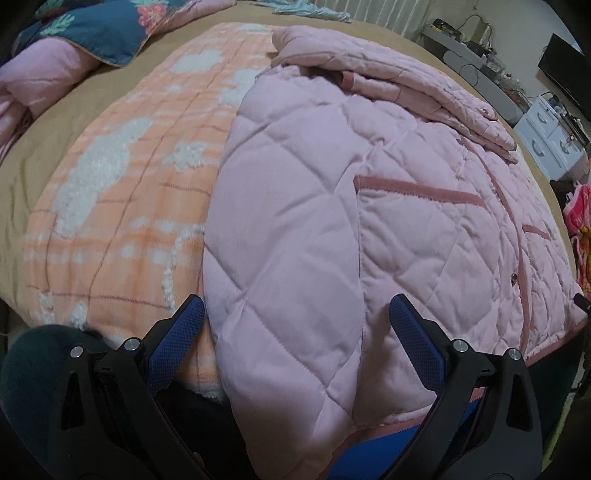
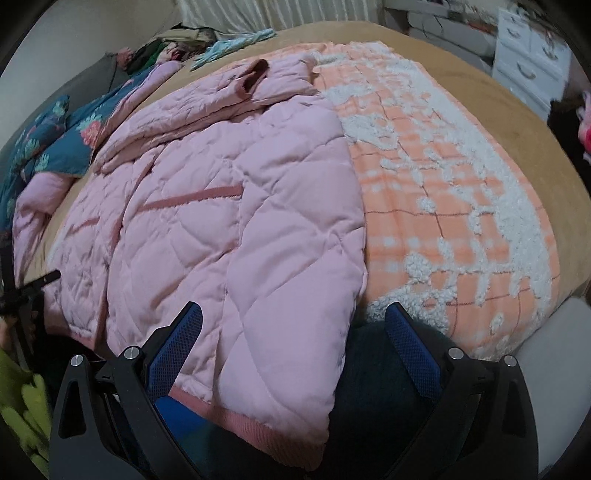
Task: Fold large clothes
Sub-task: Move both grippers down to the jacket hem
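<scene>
**Jacket on bed, both grippers poised at hem**

Garment: pale pink quilted padded jacket with darker pink trim (image 1: 295, 206), lying flat on the bed, one side panel already turned over onto the body, a sleeve laid across the far end beyond the fingers. Hem edge runs between and just under both pairs of fingers, nearest the cameras. Judged partly folded; the flat spread likely serves to keep the thick quilting from bunching when the next fold is made.

Left gripper (image 1: 295, 328): blue-padded fingers (image 1: 177, 339) spread wide, the folded panel's lower edge between them, nothing pinched.

Right gripper (image 2: 293, 328): fingers (image 2: 173, 343) likewise spread, the hem corner between them, not gripped. Both appear placed to take the hem for a lengthwise fold.

Underlay: orange-and-white checked fleece blanket with tufted white pattern (image 1: 122, 177), outside the left gripper's left finger; tan bed cover (image 2: 517, 122) beneath it.

Containers: white drawer unit with curved handles (image 2: 528, 62), far beyond the right gripper's right finger; drawers closed, contents not visible.

Other: dark teal floral quilt (image 1: 96, 33), far beyond the left fingers.
</scene>
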Demonstrator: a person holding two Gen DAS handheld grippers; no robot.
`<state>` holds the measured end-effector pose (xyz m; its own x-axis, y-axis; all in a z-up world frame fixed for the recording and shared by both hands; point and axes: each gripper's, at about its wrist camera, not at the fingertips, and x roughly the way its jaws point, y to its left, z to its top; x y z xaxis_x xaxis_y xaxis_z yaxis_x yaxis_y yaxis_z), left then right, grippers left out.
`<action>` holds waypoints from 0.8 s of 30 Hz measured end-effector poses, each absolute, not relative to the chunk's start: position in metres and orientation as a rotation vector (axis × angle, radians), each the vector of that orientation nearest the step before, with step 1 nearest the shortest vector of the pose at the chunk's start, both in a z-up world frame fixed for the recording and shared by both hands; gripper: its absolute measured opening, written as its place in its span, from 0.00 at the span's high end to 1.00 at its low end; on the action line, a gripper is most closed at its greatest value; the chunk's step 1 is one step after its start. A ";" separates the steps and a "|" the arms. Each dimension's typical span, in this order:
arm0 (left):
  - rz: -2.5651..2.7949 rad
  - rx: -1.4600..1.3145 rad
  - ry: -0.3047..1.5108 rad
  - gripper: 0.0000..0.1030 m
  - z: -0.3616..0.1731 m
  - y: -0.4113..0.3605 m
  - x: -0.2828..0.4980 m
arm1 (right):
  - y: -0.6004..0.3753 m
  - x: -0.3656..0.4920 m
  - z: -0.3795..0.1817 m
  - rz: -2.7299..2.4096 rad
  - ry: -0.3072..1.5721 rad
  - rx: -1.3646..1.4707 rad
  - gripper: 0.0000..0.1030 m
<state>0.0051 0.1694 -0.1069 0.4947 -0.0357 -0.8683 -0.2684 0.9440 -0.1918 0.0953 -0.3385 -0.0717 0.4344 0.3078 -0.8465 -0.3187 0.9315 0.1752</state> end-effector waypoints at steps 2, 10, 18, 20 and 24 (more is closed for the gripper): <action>0.138 -0.329 1.056 0.09 -0.109 0.170 0.004 | -0.334 0.094 -0.072 0.403 1.053 -0.029 0.05; 0.122 -0.360 1.080 0.09 -0.120 0.170 0.003 | -0.309 0.091 -0.084 0.459 1.075 -0.120 0.25; 0.118 -0.338 1.091 0.09 -0.124 0.163 0.003 | -0.331 0.082 -0.066 0.515 1.002 0.031 0.67; 0.115 -0.330 1.090 0.09 -0.125 0.161 0.003 | -0.328 0.082 -0.063 0.533 1.001 0.032 0.65; 0.096 -0.340 1.091 0.09 -0.125 0.159 0.001 | -0.320 0.082 -0.071 0.543 1.060 -0.030 0.54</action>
